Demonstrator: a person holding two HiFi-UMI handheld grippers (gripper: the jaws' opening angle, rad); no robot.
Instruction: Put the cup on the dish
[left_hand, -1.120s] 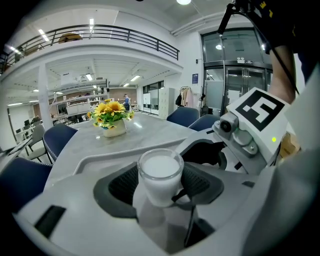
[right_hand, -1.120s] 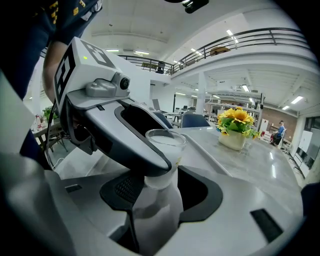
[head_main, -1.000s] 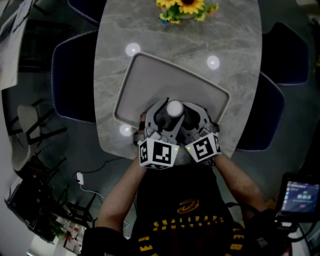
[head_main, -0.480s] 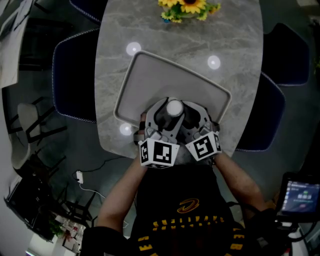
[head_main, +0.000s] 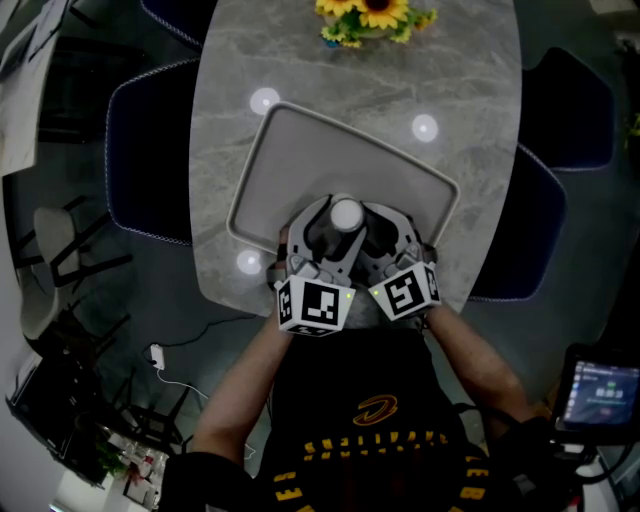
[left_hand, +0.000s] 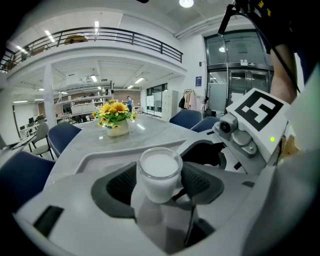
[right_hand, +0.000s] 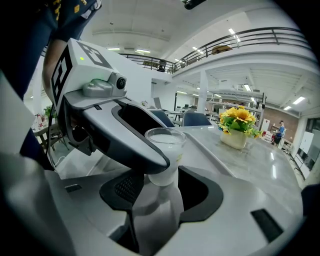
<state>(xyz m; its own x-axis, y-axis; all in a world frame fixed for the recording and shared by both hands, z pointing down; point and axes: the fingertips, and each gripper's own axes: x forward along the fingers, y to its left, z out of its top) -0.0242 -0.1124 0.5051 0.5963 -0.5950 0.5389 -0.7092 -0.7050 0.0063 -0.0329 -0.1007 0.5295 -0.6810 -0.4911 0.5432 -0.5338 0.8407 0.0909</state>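
2 grippers, 1 cup (head_main: 347, 215), right over the dish (head_main: 300, 118)!
The left gripper (head_main: 335, 230) and right gripper (head_main: 365, 232) crowd side by side, both clamped on the white cup, above the near end of the grey dish on the marble table (head_main: 250, 60). Whether cup touches dish, can't tell. Sunflowers (head_main: 372, 14) stand at the far end.

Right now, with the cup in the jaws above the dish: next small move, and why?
Probably ease the cup slightly forward and lower it: the left gripper holds it just over the dish's near rim, and bare dish floor lies ahead.
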